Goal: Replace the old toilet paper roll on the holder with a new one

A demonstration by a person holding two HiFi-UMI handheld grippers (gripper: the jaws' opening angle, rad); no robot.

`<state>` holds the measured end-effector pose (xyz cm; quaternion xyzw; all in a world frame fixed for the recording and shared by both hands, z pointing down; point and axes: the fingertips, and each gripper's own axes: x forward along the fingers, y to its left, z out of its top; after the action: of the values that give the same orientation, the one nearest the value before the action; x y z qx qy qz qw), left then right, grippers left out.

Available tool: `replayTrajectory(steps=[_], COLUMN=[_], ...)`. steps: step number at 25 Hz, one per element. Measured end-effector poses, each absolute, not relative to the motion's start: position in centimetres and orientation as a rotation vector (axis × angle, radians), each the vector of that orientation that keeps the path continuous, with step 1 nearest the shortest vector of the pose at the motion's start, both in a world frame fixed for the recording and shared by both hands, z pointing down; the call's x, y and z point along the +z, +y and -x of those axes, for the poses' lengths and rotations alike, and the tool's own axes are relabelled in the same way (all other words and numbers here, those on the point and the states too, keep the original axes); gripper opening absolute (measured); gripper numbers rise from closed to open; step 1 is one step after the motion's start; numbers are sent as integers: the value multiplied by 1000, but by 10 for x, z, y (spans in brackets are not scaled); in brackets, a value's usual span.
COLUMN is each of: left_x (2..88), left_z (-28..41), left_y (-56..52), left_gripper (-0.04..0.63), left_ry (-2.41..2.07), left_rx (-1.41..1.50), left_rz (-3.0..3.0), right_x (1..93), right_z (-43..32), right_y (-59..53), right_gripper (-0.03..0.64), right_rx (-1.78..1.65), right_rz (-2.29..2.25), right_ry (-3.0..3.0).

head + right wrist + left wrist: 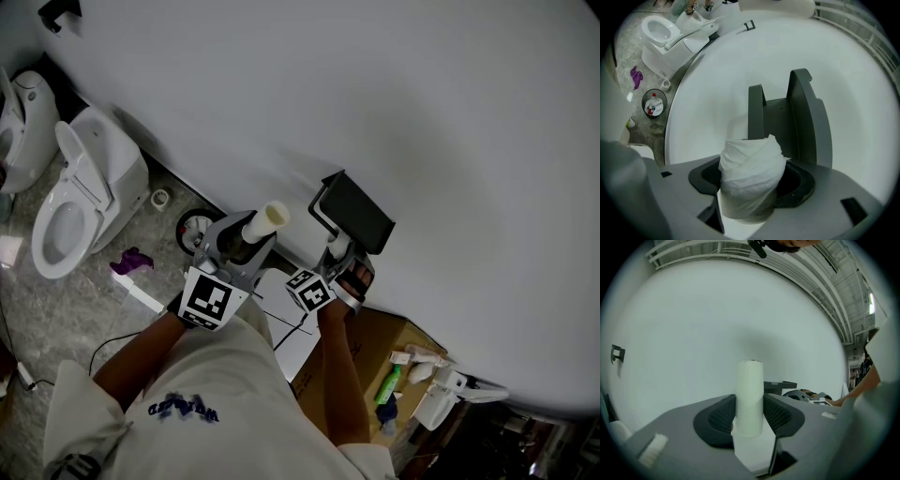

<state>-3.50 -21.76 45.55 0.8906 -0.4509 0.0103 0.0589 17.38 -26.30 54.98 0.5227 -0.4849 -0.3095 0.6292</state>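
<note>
My left gripper [246, 236] is shut on a bare pale cardboard tube [266, 221]. In the left gripper view the tube [750, 397] stands upright between the black pads [723, 416], in front of the white wall. My right gripper [343, 264] sits just below the dark paper holder [354, 214] on the wall. In the right gripper view it [752, 183] is shut on a full white toilet paper roll [751, 173], its loose outer wrap crumpled. The grey holder [787, 122], with two upright arms, stands just behind the roll. No roll shows on the holder.
A white toilet [84, 192] with raised seat stands at the left, a second one [23, 117] beyond it. A round bin [194, 230], a small tape roll [160, 198] and a purple cloth [131, 261] lie on the floor. An open cardboard box [375, 347] holds bottles at the lower right.
</note>
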Motion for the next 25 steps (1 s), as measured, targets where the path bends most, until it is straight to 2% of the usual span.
replayTrajectory(steps=[25], left_x=[468], left_z=[46], left_y=[-219], left_gripper=[184], left_ry=[-1380], left_rx=[30], left_rz=[-2661], right_x=[550], right_z=[-153], right_y=[-271], right_gripper=[304], right_rx=[-710], right_rz=[-1196], right_ry=[-1128])
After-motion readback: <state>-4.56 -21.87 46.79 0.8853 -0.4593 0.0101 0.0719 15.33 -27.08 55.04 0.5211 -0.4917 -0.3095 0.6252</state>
